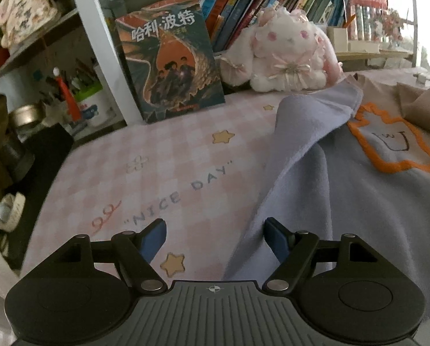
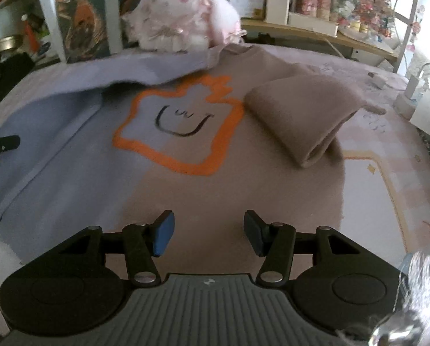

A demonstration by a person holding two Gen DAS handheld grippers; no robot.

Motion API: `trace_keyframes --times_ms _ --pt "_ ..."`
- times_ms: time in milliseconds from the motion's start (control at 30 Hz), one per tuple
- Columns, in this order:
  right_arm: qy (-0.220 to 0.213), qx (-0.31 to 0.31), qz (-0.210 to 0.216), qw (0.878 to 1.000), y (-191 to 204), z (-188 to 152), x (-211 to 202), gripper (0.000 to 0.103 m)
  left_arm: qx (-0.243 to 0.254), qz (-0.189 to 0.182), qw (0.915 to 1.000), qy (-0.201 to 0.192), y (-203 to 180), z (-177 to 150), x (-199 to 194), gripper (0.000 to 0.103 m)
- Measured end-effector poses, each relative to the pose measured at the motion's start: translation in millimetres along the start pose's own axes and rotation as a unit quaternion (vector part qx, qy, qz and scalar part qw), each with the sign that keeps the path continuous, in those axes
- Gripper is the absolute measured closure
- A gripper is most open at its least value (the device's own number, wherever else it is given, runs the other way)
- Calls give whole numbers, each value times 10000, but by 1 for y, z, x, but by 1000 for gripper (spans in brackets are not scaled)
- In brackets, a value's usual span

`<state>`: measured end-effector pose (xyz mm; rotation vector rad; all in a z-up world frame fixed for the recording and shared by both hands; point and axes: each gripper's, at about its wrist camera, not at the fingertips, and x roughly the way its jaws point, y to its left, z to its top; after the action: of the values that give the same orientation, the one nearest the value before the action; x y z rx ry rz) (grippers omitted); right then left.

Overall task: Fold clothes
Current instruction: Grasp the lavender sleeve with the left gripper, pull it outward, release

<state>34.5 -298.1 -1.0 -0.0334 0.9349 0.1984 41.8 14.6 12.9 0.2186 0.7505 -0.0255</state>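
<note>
The left gripper [image 1: 215, 238] is a black plastic tool with a ribbed grey top plate just behind the fingers, marked at its front edge with a small white crosshair. On either side of the plate sits a round black housing. Black link arms, pinned with silver round-headed screws, run forward to two fingers faced with blue pads [image 1: 154, 240]. The right gripper [image 2: 209, 232] has the same build: ribbed grey plate with a faint white mark, black discs, silver pivots, blue-faced fingers [image 2: 163, 235].

Both wrist views angled down, close over sweater [image 2: 186, 173] — sharing its orange print [image 1: 393, 144]
</note>
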Motion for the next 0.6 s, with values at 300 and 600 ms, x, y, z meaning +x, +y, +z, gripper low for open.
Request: trace_keyframes --times_ms 300,600 --pt "70 -302 -172 9994 26 -10 3 52 -374 -803 9961 -59 11 -12 -5 39" --pt "175 -302 -71 9994 33 -14 1 54 -1776 -1161 9766 -362 67 -3 -10 101"
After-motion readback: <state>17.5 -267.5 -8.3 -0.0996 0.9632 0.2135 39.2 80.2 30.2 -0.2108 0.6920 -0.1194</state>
